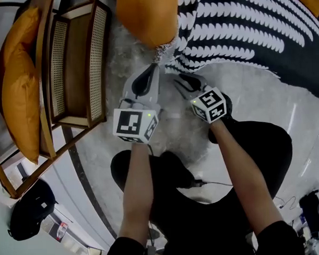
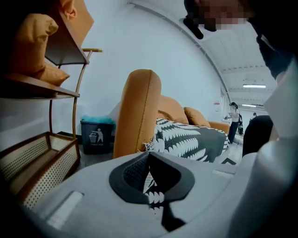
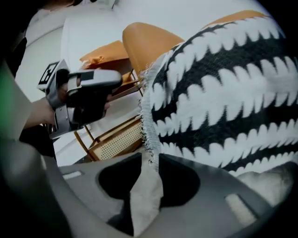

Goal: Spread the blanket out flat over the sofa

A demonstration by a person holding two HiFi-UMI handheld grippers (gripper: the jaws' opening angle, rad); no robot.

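Left gripper [image 1: 156, 64]: pinching tight on patterned blanket [image 1: 250, 27] edge, jaws closed against the cloth. Right gripper [image 1: 180, 79]: likewise clamping its fringed corner. Blanket draping over orange sofa [image 1: 145, 15] at 12 o'clock. Shelf rack [image 1: 76, 64] at 10 o'clock, carrying orange cushion [image 1: 17, 82]. Trash bin [image 2: 96, 135] showing teal material at its top.

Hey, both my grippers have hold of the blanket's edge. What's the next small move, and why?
Probably draw the left gripper and right gripper apart along the fringed edge. Both pinch the blanket close together beside the sofa's orange arm, so the cloth between them is gathered; widening should stretch it flat.
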